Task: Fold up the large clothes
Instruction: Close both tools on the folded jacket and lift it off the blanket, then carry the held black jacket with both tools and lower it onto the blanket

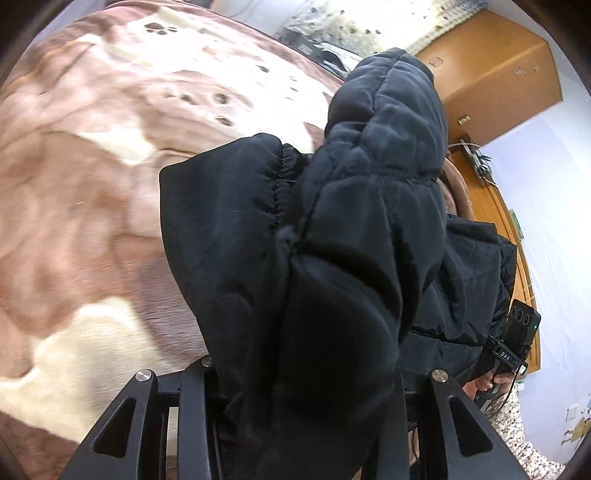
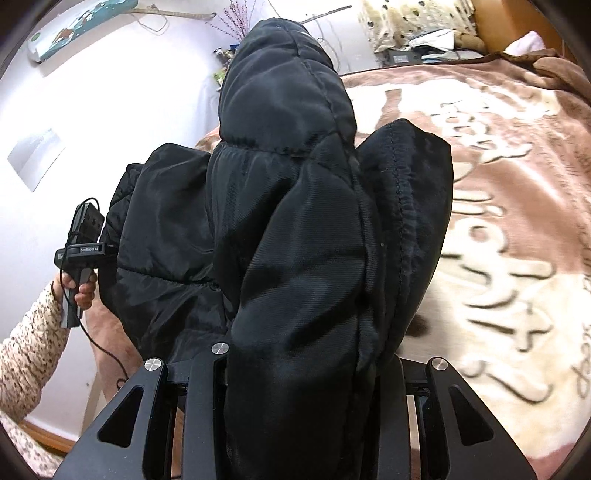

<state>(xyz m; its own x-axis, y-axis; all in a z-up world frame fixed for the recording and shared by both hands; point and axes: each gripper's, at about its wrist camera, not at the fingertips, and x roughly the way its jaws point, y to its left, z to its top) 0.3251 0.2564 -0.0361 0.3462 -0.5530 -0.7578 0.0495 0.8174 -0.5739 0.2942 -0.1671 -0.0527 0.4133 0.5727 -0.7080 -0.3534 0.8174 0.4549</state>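
The left gripper pinches a thick bunch of a black quilted puffer jacket, which rises out between its two black fingers and fills the middle of the left wrist view; the pads themselves are buried in the fabric. The right gripper is clamped the same way on another bunch of the jacket, its fingertips also hidden by the padding. The jacket hangs between the two grippers, lifted above a brown and cream fleece blanket that covers the bed.

In the right wrist view the far left shows the other gripper's handle held by the person's hand, with a white label that seems to read "GenRobot.AI". A speckled cream sleeve runs off the lower left edge. In the left wrist view the handle at the right edge carries small white lettering, roughly "DAS", too small to be sure.

The blanket bears paw prints on the left wrist side and large cream lettering on the right wrist side, blurred and unreadable. A wooden wardrobe stands at the far right, cut off by the lens rim.
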